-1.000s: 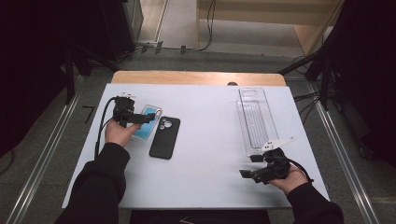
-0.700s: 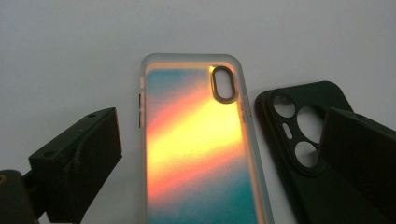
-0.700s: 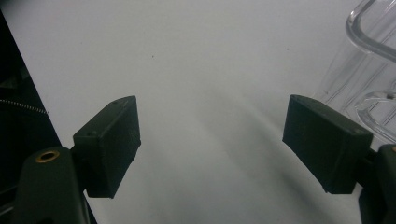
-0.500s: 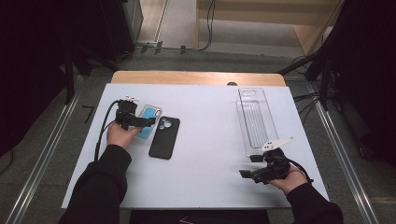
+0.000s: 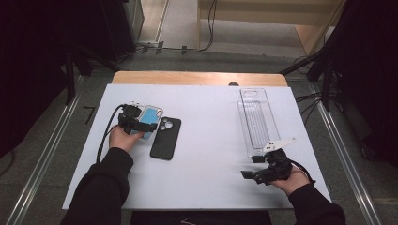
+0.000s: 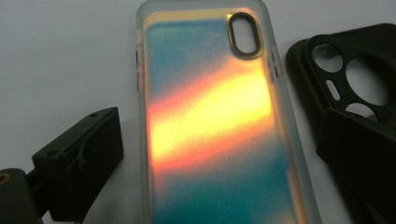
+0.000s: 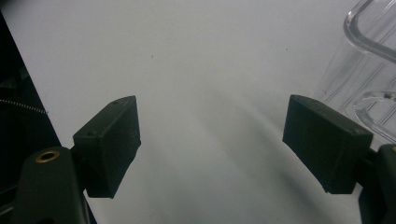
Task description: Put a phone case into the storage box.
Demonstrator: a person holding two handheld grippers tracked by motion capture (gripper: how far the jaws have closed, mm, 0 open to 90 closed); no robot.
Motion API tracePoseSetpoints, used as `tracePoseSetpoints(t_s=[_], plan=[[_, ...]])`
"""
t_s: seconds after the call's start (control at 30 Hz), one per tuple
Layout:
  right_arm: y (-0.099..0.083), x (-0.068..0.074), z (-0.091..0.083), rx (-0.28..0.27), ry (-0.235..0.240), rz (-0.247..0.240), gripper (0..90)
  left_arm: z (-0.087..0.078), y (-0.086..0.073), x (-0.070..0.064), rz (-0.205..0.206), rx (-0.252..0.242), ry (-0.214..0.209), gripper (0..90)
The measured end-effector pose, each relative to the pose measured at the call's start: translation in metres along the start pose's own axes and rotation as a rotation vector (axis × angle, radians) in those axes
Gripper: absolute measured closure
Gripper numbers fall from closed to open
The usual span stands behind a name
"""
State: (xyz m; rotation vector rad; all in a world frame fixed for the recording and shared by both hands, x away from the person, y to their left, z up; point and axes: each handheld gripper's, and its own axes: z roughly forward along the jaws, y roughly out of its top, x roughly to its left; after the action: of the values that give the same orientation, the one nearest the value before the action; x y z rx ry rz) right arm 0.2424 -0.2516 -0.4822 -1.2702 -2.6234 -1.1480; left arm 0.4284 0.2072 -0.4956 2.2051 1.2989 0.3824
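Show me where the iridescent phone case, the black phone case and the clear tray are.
iridescent phone case (image 6: pixel 215 135), left gripper view, middle of its back.
black phone case (image 5: pixel 165 139), high view, middle of its back.
clear tray (image 5: pixel 256 123), high view, its ribbed floor.

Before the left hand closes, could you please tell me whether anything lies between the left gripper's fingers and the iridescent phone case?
Nothing visible does. The left gripper is open, its fingers straddling the iridescent phone case, which lies flat on the white table. The black phone case lies just beside it, behind the other finger, so that finger may nudge it on closing.

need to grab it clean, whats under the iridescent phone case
The iridescent phone case lies flat on the white table; whatever is beneath it is covered.
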Motion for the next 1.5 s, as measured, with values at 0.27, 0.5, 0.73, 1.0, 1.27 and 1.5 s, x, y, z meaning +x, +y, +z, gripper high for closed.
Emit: tracePoseSetpoints(t_s=[0.27, 0.5, 0.73, 1.0, 1.27, 1.5], plan=[[0.0, 0.0, 0.0, 0.001, -0.003, 0.0, 17.2, 0.002, -0.005, -0.007, 0.054, -0.008, 0.051, 0.9], [0.0, 0.0, 0.0, -0.001, -0.004, 0.0, 17.2, 0.0, -0.005, -0.009, 0.047, -0.007, 0.059, 4.6], [0.0, 0.0, 0.0, -0.003, -0.002, -0.003, 17.3, -0.003, -0.006, -0.009, 0.034, -0.023, 0.063, 15.8], [0.0, 0.0, -0.001, -0.004, 0.0, -0.002, 17.3, -0.004, -0.005, -0.006, 0.019, -0.023, 0.047, 16.7], [0.0, 0.0, -0.001, -0.007, 0.0, -0.001, 17.3, -0.014, -0.002, 0.001, -0.024, -0.04, 0.016, 16.8], [0.0, 0.001, -0.002, -0.008, -0.001, -0.002, 17.3, -0.031, 0.003, 0.002, -0.044, -0.067, -0.032, 16.8]])
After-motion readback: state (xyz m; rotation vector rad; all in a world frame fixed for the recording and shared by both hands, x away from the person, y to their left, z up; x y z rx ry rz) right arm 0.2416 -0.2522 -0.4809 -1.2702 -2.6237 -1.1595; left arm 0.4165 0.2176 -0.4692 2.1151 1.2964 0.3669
